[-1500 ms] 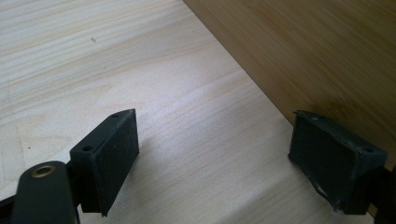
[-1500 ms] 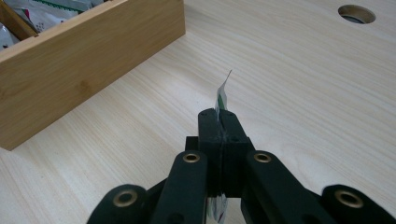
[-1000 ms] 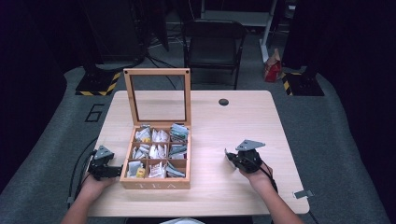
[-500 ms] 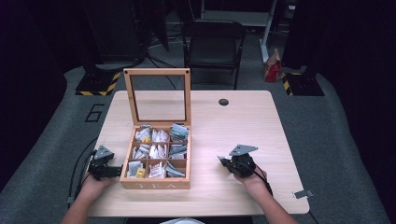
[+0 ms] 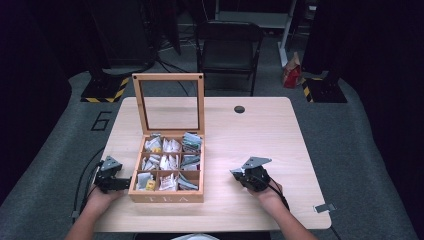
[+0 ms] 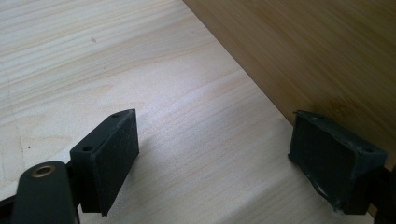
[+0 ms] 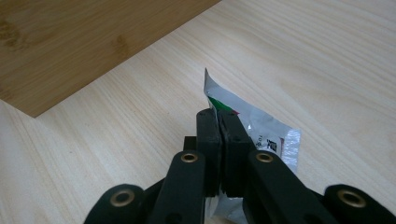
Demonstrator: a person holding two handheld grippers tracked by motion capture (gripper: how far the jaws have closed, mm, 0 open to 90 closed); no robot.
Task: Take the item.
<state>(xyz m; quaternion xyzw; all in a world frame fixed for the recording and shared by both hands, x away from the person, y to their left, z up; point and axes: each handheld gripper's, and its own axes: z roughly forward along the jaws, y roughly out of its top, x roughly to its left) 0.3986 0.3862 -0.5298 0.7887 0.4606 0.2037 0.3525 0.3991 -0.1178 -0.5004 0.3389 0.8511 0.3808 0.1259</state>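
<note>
A wooden tea box (image 5: 167,192) with its glass lid raised stands on the table, its compartments holding several tea packets (image 5: 170,162). My left gripper (image 5: 122,182) rests on the table against the box's left side, open, with bare wood between its pads (image 6: 114,154); the box wall (image 6: 303,56) rises beside the right pad. My right gripper (image 5: 236,173) sits low over the table right of the box, shut on a silver tea packet (image 7: 261,130) with a green and red print. The box wall (image 7: 70,42) lies ahead to its left.
The light wooden table (image 5: 260,135) has a small dark round hole (image 5: 239,109) near its far edge. A black chair (image 5: 227,45) stands behind the table. A small metal clip (image 5: 322,207) lies near the front right corner.
My right gripper has moved down and toward the box with the packet, nearer the table's front. The left gripper has stayed put.
</note>
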